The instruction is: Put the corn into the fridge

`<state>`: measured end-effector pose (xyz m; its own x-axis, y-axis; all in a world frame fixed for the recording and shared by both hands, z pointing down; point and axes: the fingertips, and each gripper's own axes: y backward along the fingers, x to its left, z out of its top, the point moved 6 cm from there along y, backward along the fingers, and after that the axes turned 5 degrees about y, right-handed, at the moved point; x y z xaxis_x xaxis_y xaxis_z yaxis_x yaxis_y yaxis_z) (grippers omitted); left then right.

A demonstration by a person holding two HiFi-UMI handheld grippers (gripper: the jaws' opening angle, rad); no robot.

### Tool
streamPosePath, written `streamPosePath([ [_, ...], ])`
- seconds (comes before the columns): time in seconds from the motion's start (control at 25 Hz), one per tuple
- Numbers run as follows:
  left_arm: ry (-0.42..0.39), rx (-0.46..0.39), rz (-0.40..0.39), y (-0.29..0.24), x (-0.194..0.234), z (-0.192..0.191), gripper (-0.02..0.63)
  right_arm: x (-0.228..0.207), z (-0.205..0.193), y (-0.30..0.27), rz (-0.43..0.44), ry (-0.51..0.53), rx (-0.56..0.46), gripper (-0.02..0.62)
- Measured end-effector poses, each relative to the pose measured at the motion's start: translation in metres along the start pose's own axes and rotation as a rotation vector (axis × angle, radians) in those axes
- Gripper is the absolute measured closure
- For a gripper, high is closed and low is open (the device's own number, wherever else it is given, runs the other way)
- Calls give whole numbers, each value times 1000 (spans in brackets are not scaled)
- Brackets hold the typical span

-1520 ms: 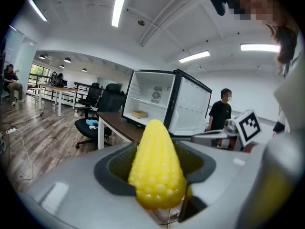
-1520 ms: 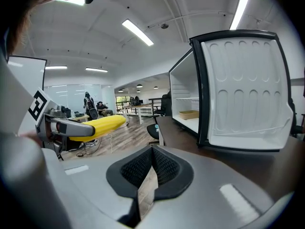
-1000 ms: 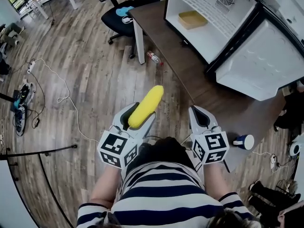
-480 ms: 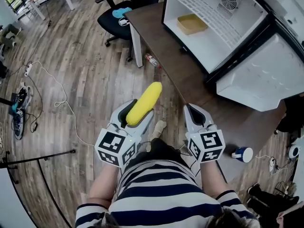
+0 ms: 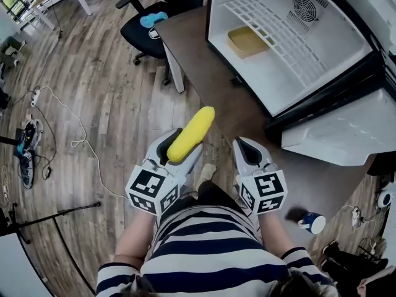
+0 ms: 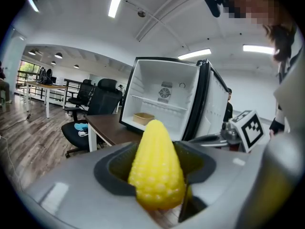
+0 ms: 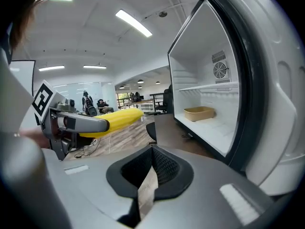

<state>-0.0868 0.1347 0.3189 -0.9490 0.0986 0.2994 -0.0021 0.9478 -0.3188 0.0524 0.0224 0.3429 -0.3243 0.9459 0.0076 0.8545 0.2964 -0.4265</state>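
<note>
Corn [image 5: 190,135] clamped in the left gripper [image 5: 179,153], right gripper [image 5: 250,156] closed on nothing; the open fridge [image 5: 346,36], upper right, is yet to receive it.

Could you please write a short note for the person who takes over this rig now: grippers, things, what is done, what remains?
Left gripper: jaws shut on the corn, held above the floor, short of the table.
Right gripper: jaws together, empty.
Fridge: on the table, door open, a tan tray inside.
Done: corn grasped, door open.
Left: carry the corn into the fridge, release it.
</note>
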Motion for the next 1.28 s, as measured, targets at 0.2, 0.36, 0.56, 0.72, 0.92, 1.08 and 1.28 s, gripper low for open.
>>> streamPosePath([
  [0.2, -21, 21, -18, -44, 14, 17, 606, -23, 7, -27, -5, -24, 6, 598],
  [0.36, -38, 24, -35, -75, 19, 29, 606, -42, 12, -41, -13, -28, 3, 598],
  [0.56, -73, 40, -70, -115, 27, 38, 606, -59, 7, -53, -48, -55, 10, 598],
  [0.72, -111, 51, -120, -143, 27, 45, 606, -68, 5, -57, -97, -77, 25, 598],
  [0.92, -149, 83, -200, -180, 28, 55, 606, -79, 5, -67, -178, -118, 60, 598],
  [1.08, -183, 111, -273, -200, 33, 64, 606, -86, 10, -74, -267, -180, 59, 598],
  [1.28, -223, 128, -340, -225, 39, 76, 606, -95, 12, -79, -376, -241, 56, 598],
])
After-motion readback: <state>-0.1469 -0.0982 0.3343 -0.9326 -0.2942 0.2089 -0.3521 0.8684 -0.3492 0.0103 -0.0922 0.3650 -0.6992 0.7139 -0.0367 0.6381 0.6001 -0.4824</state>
